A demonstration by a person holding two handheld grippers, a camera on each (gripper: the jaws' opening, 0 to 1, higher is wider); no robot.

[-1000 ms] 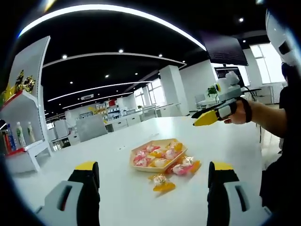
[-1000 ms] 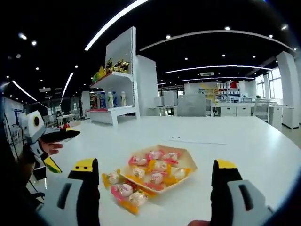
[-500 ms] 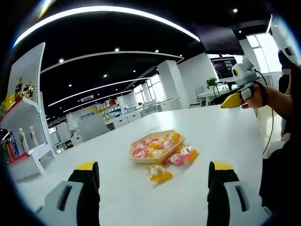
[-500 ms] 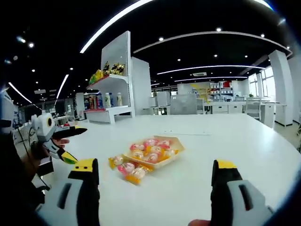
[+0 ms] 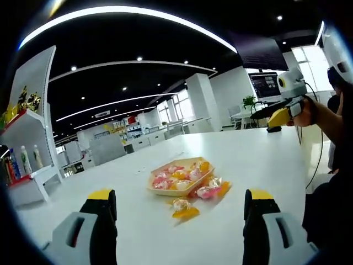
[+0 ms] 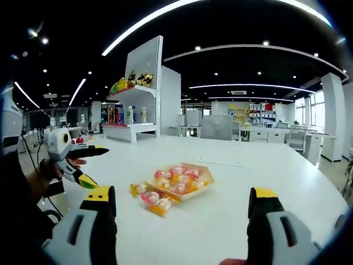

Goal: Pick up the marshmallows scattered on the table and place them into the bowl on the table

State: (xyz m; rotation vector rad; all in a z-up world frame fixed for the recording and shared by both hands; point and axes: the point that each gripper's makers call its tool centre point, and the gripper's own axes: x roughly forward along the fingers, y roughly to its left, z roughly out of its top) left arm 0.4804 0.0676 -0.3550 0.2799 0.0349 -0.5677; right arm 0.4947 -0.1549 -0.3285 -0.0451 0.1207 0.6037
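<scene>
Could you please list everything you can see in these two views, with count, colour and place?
Shallow tan bowl: one, mid-table, holding pink and yellow wrapped marshmallows.
Loose wrapped marshmallows: roughly three, pink and yellow, on the table beside the bowl.
White table: one, large, under everything.
White shelf unit: one, with bottles and yellow goods, beyond the table.
Left hand-held gripper: grey, yellow-tipped, jaws open, empty.
Right hand-held gripper: same, open, empty.

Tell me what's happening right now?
Both grippers open, empty, held above the table. Bowl holds wrapped marshmallows; loose marshmallows lie beside it. Nothing blocking.
</scene>
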